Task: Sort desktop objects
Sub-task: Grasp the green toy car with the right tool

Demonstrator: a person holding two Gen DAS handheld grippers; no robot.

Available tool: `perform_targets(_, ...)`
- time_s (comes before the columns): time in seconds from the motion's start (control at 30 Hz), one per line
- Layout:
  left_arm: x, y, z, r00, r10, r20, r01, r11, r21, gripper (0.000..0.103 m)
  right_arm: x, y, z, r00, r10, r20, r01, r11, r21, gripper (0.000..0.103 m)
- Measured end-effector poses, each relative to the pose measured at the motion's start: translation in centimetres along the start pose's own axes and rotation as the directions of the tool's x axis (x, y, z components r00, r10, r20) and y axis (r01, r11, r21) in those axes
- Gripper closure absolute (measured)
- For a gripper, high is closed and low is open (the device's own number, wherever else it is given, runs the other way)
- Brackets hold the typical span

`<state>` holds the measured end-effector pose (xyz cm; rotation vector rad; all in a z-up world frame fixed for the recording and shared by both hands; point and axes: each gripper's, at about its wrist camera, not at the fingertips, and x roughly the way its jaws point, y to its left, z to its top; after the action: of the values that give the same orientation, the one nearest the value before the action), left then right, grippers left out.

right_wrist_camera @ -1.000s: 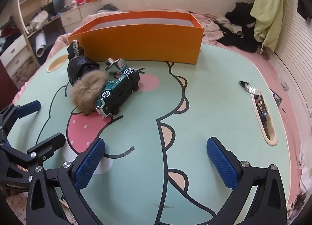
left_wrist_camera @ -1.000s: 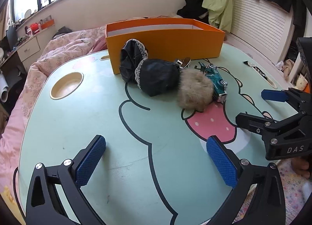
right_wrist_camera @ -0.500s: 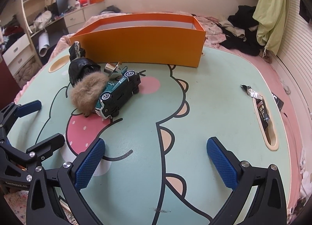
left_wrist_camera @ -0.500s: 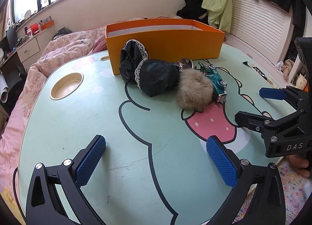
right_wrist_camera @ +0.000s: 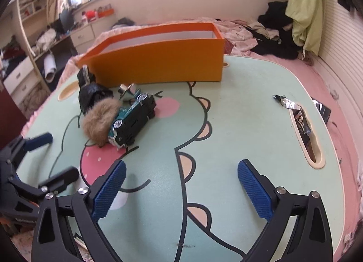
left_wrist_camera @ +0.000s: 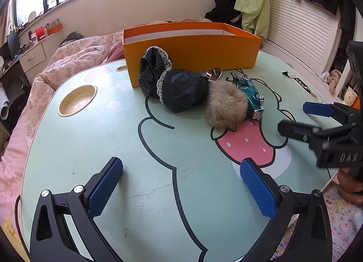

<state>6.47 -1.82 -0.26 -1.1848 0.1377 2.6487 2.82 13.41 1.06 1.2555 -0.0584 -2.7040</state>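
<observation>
An orange box point(left_wrist_camera: 192, 51) point(right_wrist_camera: 158, 60) stands open at the far side of the green cartoon table point(left_wrist_camera: 90, 144). In front of it lie a black lace-trimmed pouch point(left_wrist_camera: 174, 89) point(right_wrist_camera: 90, 94), a tan fur ball point(left_wrist_camera: 225, 110) point(right_wrist_camera: 99, 121), a green toy car point(left_wrist_camera: 251, 96) point(right_wrist_camera: 133, 121) on its side and a small shiny metal piece point(left_wrist_camera: 214, 73) point(right_wrist_camera: 127, 90). My left gripper point(left_wrist_camera: 181, 191) is open over bare table, well short of them. My right gripper point(right_wrist_camera: 180, 191) point(left_wrist_camera: 301, 116) has nothing between its pads, and its jaws are closing slightly.
A round cup recess point(left_wrist_camera: 77, 99) sits at the table's left. A long slot point(right_wrist_camera: 306, 135) at the right edge holds a dark foil wrapper point(right_wrist_camera: 288, 105). Pink bedding point(left_wrist_camera: 74, 62) and clothes lie beyond the table. A hand point(left_wrist_camera: 349, 187) holds the right gripper's grip.
The right gripper's view has shifted and rolled a little, with the car and box now sitting more central and tilted. Its pads stand slightly closer together. The left gripper has stayed still.
</observation>
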Motion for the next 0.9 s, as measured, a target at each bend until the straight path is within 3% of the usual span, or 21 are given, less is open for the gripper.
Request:
perform_targets(0.2,0.0,0.0,0.0,1.000,-0.001,0.001,0.001,1.000,0.000,0.000,-0.2,0.3,3.1,0.996,0.077,0.040,-0.080,0.991,0.103,0.010)
perform_targets(0.27,0.0,0.0,0.0,1.000,-0.001,0.001,0.001,1.000,0.001,0.000,0.1,1.5,4.1,0.996,0.069,0.050,-0.073,0.994,0.081,0.010)
perform_targets(0.43,0.0,0.0,0.0,1.000,-0.001,0.001,0.001,1.000,0.000,0.000,2.2,3.2,5.9,0.999,0.033,0.024,-0.035,0.996,0.078,0.023)
perform_targets(0.57,0.0,-0.1,0.0,1.000,-0.002,0.002,0.002,1.000,0.001,0.000,3.7,2.4,4.9,0.999,0.033,-0.028,-0.030,0.996,0.084,0.042)
perform_targets(0.7,0.0,-0.2,0.0,1.000,-0.002,0.002,0.002,1.000,0.003,0.000,3.2,2.0,3.5,0.990,-0.138,-0.018,0.138,0.990,-0.021,0.067)
perform_targets(0.73,0.0,-0.2,0.0,1.000,-0.001,0.002,0.001,1.000,0.004,0.000,2.9,1.7,3.1,0.989,-0.150,-0.001,0.150,0.988,-0.028,0.070)
perform_targets(0.8,0.0,-0.2,0.0,1.000,-0.002,0.003,0.002,1.000,0.004,0.000,2.3,0.7,2.2,0.991,-0.134,0.014,0.134,0.991,-0.010,0.078)
perform_targets(0.9,0.0,-0.2,0.1,1.000,-0.002,0.003,0.002,1.000,0.004,0.000,2.1,0.0,1.8,0.994,-0.110,0.029,0.110,0.994,-0.009,0.080)
